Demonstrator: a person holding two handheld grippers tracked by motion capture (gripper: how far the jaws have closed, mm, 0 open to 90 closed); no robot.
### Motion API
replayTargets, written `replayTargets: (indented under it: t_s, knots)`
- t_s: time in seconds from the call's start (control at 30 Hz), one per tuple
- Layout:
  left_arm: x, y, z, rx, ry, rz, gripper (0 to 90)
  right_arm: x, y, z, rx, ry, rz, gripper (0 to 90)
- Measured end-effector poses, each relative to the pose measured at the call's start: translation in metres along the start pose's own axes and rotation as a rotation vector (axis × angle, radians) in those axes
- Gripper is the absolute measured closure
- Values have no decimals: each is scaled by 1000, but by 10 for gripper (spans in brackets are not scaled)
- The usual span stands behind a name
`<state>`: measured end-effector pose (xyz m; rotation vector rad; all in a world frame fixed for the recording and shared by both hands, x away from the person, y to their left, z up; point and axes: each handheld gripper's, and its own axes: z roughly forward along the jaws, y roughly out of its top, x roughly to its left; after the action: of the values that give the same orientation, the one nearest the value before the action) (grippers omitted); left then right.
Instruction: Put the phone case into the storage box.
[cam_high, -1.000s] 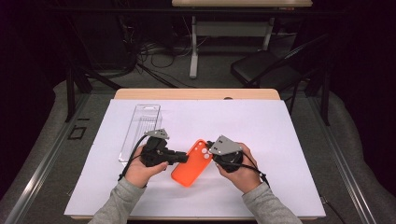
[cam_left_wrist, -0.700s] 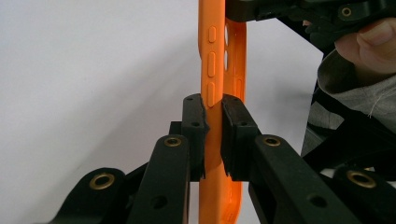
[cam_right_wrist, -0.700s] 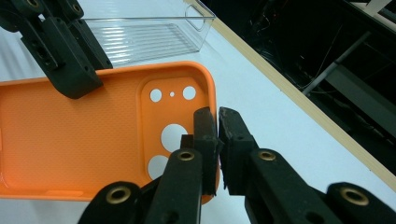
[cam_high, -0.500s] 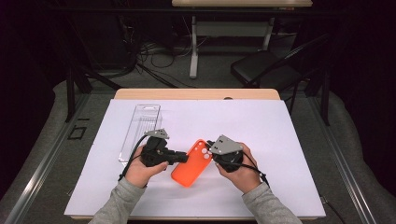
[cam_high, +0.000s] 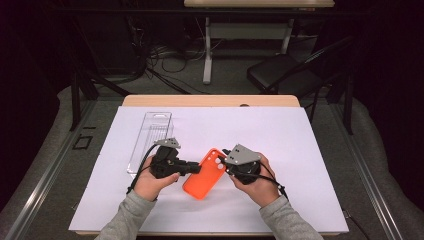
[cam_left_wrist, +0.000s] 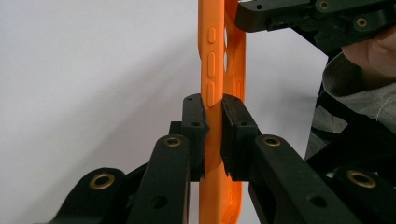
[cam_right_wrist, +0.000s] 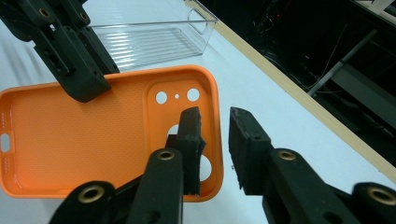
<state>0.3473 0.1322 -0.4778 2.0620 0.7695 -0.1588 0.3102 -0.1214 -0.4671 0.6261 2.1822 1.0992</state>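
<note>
An orange phone case (cam_high: 204, 176) is held just above the white mat between both hands. My left gripper (cam_high: 192, 169) is shut on its long side edge; in the left gripper view both pads (cam_left_wrist: 196, 126) press on the rim by the button bumps of the case (cam_left_wrist: 212, 56). My right gripper (cam_high: 224, 161) stands at the camera-hole end. Its jaws have just been opening and now straddle the rim of the case (cam_right_wrist: 84, 140) with a gap, one finger (cam_right_wrist: 191, 140) inside the shell, the other outside. My right gripper (cam_right_wrist: 215, 135) is open.
A clear plastic tray (cam_high: 150, 134) lies on the mat (cam_high: 300, 150) beyond the left hand, also seen as the tray (cam_right_wrist: 149, 42) in the right gripper view. The wooden table edge (cam_high: 210, 101) runs along the far side. A dark chair (cam_high: 285, 70) and cables sit on the floor beyond.
</note>
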Motion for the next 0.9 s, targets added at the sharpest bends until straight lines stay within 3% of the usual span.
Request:
replayTargets:
  t_s: [0.57, 0.9]
  knots:
    - [2, 1, -11, -85, 48, -3, 811, -8, 3, -9, -56, -7, 83, 546]
    - [7, 2, -22, -158, 66, -9, 811, -16, 2, -14, -89, 54, 192, 502]
